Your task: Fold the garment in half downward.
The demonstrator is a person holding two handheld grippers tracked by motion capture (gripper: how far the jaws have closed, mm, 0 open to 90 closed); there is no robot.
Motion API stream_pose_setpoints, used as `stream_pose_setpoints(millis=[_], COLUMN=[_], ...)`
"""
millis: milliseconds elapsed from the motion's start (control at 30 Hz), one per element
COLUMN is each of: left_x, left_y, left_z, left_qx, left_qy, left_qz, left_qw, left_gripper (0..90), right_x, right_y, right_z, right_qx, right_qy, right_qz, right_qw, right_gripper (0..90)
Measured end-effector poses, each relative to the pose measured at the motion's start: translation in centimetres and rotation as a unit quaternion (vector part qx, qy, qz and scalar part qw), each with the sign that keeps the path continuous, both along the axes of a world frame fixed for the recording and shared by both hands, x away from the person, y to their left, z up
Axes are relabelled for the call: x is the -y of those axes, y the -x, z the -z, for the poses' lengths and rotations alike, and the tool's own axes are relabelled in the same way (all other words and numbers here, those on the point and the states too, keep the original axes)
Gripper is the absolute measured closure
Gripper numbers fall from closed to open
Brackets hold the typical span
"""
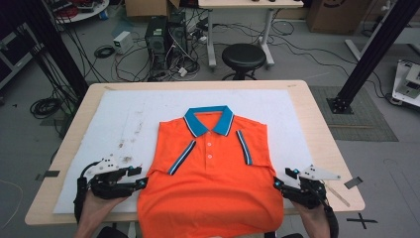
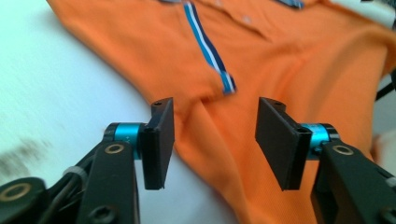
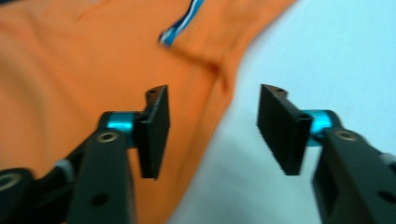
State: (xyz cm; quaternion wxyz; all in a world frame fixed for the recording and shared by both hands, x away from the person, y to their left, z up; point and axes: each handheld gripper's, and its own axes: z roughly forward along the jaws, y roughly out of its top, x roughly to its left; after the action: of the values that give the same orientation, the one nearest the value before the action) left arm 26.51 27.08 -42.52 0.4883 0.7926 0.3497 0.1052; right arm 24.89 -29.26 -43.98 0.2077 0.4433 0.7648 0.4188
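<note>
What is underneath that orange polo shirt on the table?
The orange polo shirt with blue collar lies on a white sheet covering the wooden table. Anything beneath the shirt itself is hidden.

A grey floor point(image 1: 307, 64) lies beyond the wooden table point(image 1: 317, 124), strewn with black cables point(image 1: 124, 59). A black stool point(image 1: 243, 56) stands behind it, near a computer tower point(image 1: 156, 37) and a white desk point(image 1: 242, 5). Black frame posts point(image 1: 376, 49) rise at both sides.
</note>
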Motion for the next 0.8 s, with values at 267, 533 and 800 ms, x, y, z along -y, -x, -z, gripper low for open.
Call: stream_pose_setpoints(millis=[267, 533, 800], left_x=[0.1, 0.7, 2.3], left_y=[-3.0, -6.6, -12.3], left_z=[-1.3, -3.4, -4.6], left_qx=[0.079, 0.075, 0.05], left_qy=[0.015, -0.015, -0.051], left_qz=[-0.033, -0.046, -0.055], left_qw=[0.9962, 0.9961, 0.9959], left_gripper=[34.0, 36.8, 37.5], right_x=[-0.8, -0.8, -0.9], right_y=[-4.3, -8.2, -8.9], right_z=[-0.5, -0.3, 0.4], right_qx=[0.017, 0.005, -0.002], right_qy=[0.003, 0.016, 0.015], right_qz=[0.012, 0.037, 0.049], right_qw=[0.9998, 0.9992, 0.9987], right_gripper=[30.2, 27.9, 28.5])
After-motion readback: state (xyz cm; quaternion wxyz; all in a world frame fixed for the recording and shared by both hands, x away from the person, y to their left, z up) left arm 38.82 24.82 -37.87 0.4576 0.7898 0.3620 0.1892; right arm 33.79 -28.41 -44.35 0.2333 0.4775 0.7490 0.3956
